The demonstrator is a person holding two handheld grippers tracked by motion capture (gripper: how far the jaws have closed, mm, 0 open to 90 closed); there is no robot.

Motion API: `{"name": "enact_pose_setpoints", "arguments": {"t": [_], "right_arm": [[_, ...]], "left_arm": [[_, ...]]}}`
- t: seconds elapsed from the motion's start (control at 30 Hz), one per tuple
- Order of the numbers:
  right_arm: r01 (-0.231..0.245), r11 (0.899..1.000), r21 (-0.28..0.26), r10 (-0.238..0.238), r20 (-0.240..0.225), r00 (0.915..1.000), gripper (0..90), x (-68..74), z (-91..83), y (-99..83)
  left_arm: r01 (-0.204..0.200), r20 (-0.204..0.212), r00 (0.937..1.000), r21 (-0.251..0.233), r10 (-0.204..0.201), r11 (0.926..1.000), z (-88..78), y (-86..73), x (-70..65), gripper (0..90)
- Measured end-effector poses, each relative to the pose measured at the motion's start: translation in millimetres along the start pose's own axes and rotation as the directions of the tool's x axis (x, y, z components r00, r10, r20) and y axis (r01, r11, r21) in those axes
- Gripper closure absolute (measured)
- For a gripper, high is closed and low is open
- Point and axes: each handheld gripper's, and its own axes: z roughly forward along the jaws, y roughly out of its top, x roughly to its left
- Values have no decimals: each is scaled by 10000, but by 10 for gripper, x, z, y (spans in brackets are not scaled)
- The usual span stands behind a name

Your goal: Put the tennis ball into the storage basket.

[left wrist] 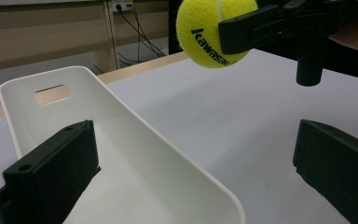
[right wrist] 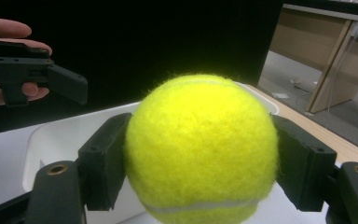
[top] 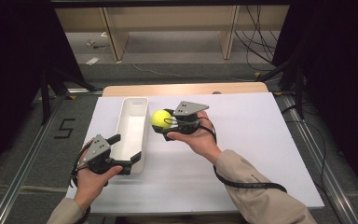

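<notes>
A yellow tennis ball hangs just right of a long white tray, clamped in my right gripper. In the right gripper view the ball bulges between both black pads, with the tray behind and below it. My left gripper stands open at the tray's near right corner. In the left gripper view one jaw sits inside the tray and the other outside on the white surface, neither pressing the wall. The ball shows there too, printed with black lettering.
The tray lies on a white board that covers a wooden table. Dark stands and cables flank both sides. Beyond the table are wooden furniture legs and loose floor cables. The board's right half holds nothing.
</notes>
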Motion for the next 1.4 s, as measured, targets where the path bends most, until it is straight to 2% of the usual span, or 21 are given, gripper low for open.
{"name": "enact_pose_setpoints", "arguments": {"t": [1.4], "right_arm": [[44,10000,-76,-46,-169,9998,278,51,163,57]], "left_arm": [[-9,0,10000,7,9,10000,0,-1,4,0]]}}
